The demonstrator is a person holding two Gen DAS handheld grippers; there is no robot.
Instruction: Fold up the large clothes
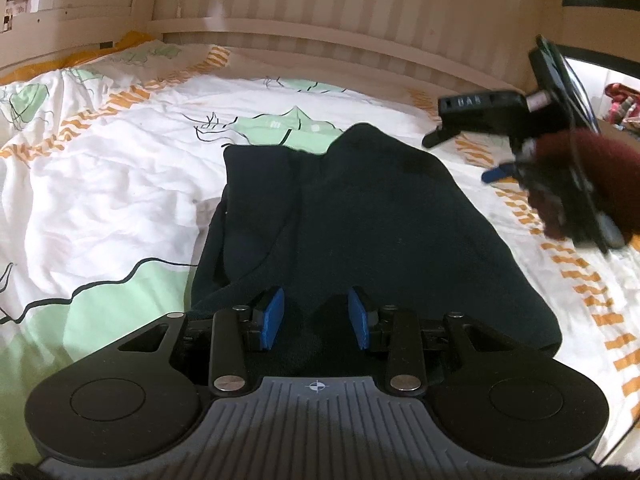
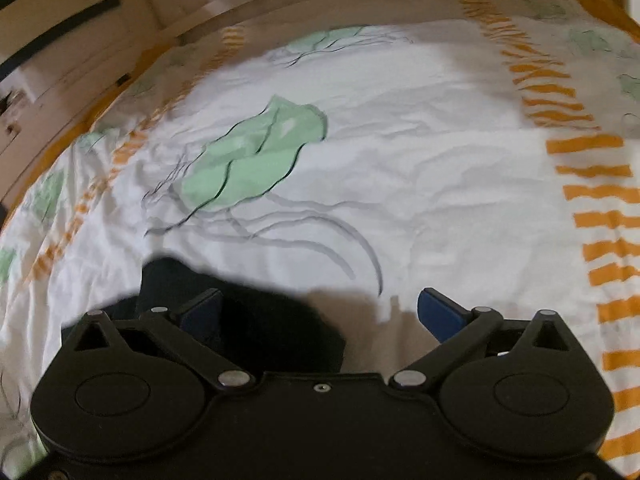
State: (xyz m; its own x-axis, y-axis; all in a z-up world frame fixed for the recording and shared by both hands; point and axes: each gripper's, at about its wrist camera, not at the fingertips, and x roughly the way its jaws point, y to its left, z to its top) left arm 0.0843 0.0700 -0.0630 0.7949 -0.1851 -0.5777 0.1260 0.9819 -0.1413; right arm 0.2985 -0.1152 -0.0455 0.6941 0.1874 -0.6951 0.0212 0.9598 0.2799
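A black garment (image 1: 360, 216) lies folded in a long block on the bed, running away from my left gripper (image 1: 316, 318). Its near end bunches up between the two blue pads (image 1: 272, 318) and fills the gap, so the left gripper is shut on it. My right gripper (image 1: 466, 156) hovers over the sheet past the garment's far right corner, held by a hand in a dark red sleeve (image 1: 588, 184). In the right wrist view the right gripper (image 2: 320, 312) is wide open with nothing gripped. A corner of the black garment (image 2: 256, 320) lies under its left finger.
The bedsheet (image 2: 400, 160) is white with green jellyfish prints and orange stripes, and is wrinkled. A pale wooden slatted bed wall (image 1: 340, 8) runs along the far side. Red items (image 1: 620, 104) sit beyond the bed at the right edge.
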